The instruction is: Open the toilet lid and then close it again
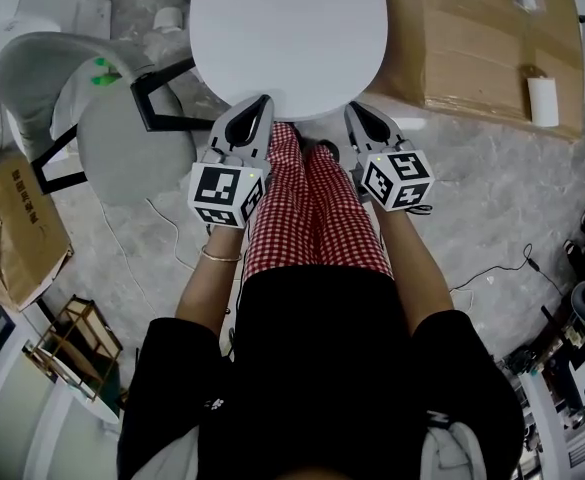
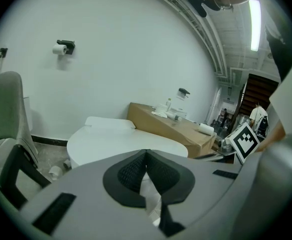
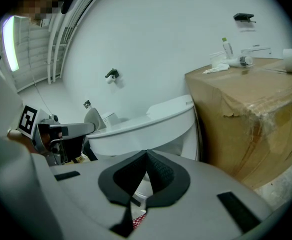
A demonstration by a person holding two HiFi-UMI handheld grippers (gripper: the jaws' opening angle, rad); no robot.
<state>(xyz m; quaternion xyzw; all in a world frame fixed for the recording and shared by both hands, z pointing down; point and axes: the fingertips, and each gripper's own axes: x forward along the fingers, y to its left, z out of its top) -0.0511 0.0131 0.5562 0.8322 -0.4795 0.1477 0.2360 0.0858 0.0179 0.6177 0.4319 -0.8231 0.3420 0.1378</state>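
You are standing in what looks like a staged test room or workshop, not a lived-in bathroom. The toilet [image 1: 288,38] sits on a rough, mottled grey floor [image 1: 492,188]. A large cardboard box [image 1: 472,48] just beside it carries bottles [image 3: 228,48] and a paper roll [image 1: 543,100]. A grey office chair [image 1: 122,153] stands at its other side. Loose cables [image 1: 497,271] trail over the floor, and a smaller carton [image 1: 17,228] lies near the chair. A toilet-paper holder [image 2: 63,47] is fixed to the bare white wall [image 2: 136,59], with a strip light [image 2: 254,18] overhead. Past the box's far end is what looks like a stairway [image 2: 258,90].
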